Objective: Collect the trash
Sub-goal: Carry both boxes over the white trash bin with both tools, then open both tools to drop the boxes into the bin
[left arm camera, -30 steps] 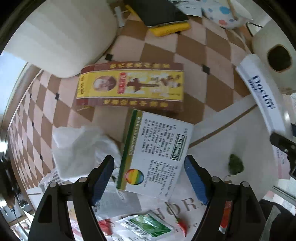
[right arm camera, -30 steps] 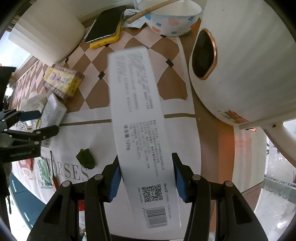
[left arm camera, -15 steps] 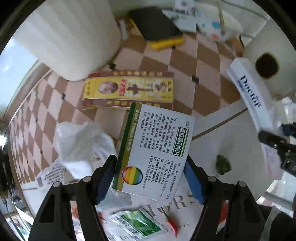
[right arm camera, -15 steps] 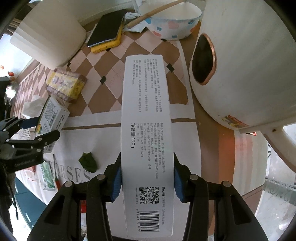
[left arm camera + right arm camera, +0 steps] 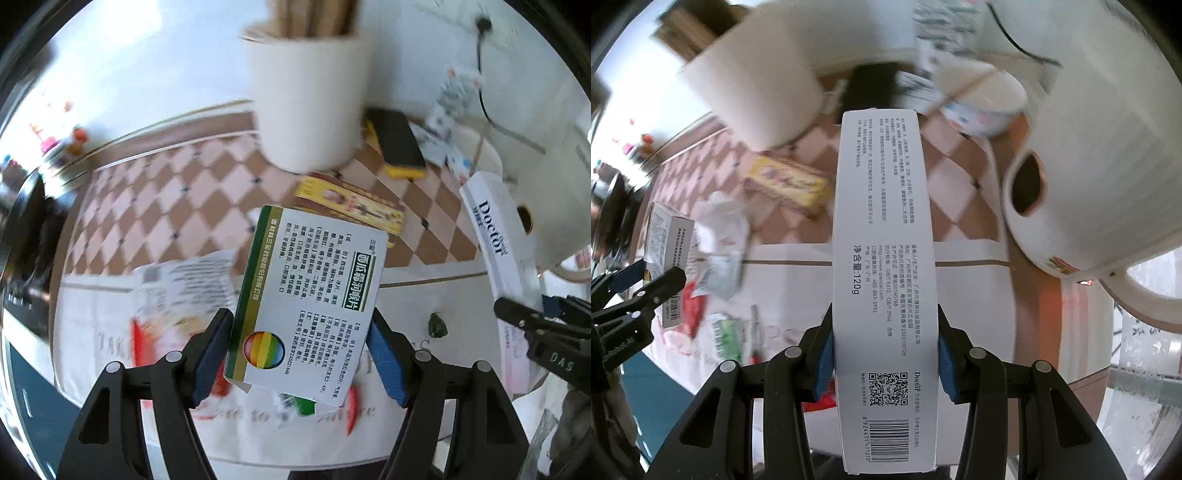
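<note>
Fingers (image 5: 212, 354) grip med box (image 5: 310, 306) above checkered table (image 5: 155, 225) w/ litter.

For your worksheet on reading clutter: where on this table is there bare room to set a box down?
Bare: the white cloth between the toothpaste box and the cooker, and the checks left of the cup. Crowded: the wrappers near the left claw.
</note>
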Demonstrator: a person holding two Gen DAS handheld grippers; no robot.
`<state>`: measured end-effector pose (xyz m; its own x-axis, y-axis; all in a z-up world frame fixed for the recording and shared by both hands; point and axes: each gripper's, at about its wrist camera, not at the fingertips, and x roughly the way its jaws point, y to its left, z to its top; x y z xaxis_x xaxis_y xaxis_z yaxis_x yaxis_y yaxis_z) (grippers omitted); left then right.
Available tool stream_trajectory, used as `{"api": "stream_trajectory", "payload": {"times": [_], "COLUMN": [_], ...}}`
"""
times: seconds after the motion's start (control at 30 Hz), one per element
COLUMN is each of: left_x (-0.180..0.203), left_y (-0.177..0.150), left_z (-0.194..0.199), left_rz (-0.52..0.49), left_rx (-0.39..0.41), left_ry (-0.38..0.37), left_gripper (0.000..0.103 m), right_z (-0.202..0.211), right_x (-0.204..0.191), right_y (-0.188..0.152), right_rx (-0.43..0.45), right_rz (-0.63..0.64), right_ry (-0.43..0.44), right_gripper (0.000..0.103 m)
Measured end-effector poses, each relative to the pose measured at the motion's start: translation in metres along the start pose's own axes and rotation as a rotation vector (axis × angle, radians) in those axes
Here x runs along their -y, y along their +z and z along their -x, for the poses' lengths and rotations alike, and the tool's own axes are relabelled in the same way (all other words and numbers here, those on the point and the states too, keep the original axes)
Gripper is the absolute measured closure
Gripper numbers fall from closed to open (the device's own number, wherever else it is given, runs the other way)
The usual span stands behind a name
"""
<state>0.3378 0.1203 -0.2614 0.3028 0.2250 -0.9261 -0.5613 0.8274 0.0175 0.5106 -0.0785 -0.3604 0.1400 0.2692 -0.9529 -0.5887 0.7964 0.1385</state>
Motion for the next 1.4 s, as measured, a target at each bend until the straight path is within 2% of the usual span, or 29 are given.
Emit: {"api": "stream_trajectory", "payload": {"times": [0.13, 0.27, 0.47, 0.63, 0.73, 0.87, 0.93, 1.03, 1.1, 1.17, 1.23, 1.3, 1.37, 1.4], "left_x": [-0.048, -0.114, -0.227, -0.312, -0.361, -0.401, -0.416, -0.436, -0.445, -0.455, -0.462, -0.468, -0.471, -0.472], "left_y": [-0.026, -0.075, -0.185, -0.285, -0.356, -0.438, -0.477, -0.530, -0.552, -0.570, -0.586, -0.600, -0.612, -0.617], "left_z": [0.026, 0.057, 0.085, 0.070, 0.028, -0.044, -0.093, -0.178, -0.221, -0.269, -0.306, -0.326, -0.338, -0.341], "left_rz": [0.098, 0.220, 0.438, 0.626, 0.768, 0.923, 1.002, 1.110, 1.154, 1.181, 1.210, 1.220, 1.229, 1.234], "left_rx": [0.056, 0.093, 0.086, 0.020, -0.070, -0.180, -0.235, -0.305, -0.333, -0.372, -0.403, -0.411, -0.415, -0.418], "left_ry": [0.008, 0.031, 0.092, 0.135, 0.140, 0.117, 0.082, -0.011, -0.048, -0.089, -0.120, -0.116, -0.095, -0.082], "left_gripper": [0.034, 0.034, 0.034, 0.034, 0.034, 0.034, 0.034, 0.034, 0.034, 0.033, 0.033, 0.032, 0.024, 0.012], "right_z": [0.022, 0.039, 0.044, 0.016, -0.017, -0.094, -0.142, -0.213, -0.273, -0.318, -0.364, -0.409, -0.441, -0.458], "right_x": [-0.052, -0.115, -0.251, -0.363, -0.413, -0.480, -0.502, -0.521, -0.533, -0.539, -0.548, -0.554, -0.559, -0.562], "right_y": [-0.011, -0.032, -0.098, -0.171, -0.223, -0.306, -0.345, -0.391, -0.422, -0.440, -0.454, -0.462, -0.464, -0.468], "right_rx": [0.036, 0.060, 0.042, -0.043, -0.120, -0.254, -0.325, -0.410, -0.472, -0.523, -0.569, -0.623, -0.638, -0.661], "right_rz": [0.081, 0.168, 0.367, 0.535, 0.632, 0.783, 0.838, 0.900, 0.941, 0.948, 0.968, 0.970, 0.974, 0.975], "right_ry": [0.013, 0.036, 0.108, 0.183, 0.218, 0.231, 0.223, 0.200, 0.174, 0.171, 0.166, 0.168, 0.143, 0.142], "right_gripper": [0.055, 0.055, 0.055, 0.055, 0.055, 0.055, 0.055, 0.055, 0.055, 0.055, 0.055, 0.055, 0.052, 0.044]}}
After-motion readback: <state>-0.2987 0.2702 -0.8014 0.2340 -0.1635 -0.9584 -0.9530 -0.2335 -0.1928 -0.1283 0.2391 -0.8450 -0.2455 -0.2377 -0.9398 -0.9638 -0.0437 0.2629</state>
